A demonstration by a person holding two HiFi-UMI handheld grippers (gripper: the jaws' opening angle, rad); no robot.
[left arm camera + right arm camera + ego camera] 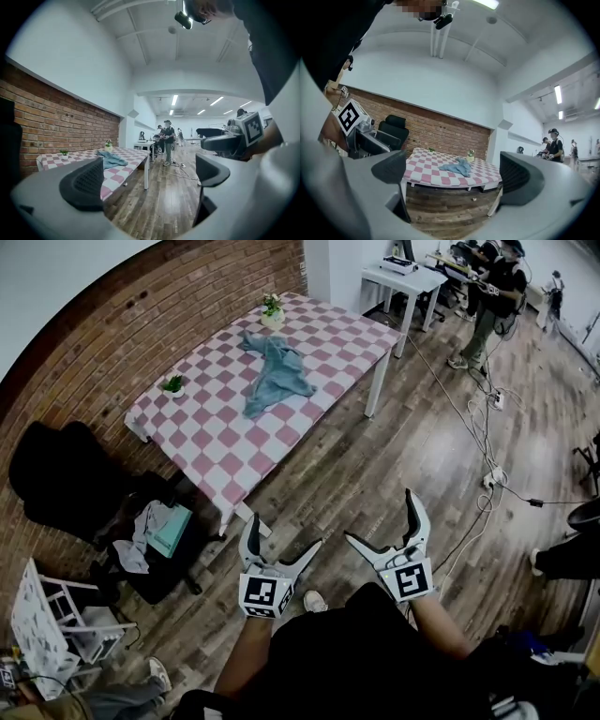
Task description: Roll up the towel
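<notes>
Towel (pixel 275 374) — bunched, long axis diagonal across table (pixel 211 448).

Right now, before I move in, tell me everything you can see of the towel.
The towel is a blue-grey cloth, soft and limp by its look. It is not rolled: it lies crumpled in a long, bunched heap with folds and a flared edge, stretched across the middle of the pink-and-white checked table. Only the table top touches it. A small potted plant stands beyond its far end, apart from it.
</notes>
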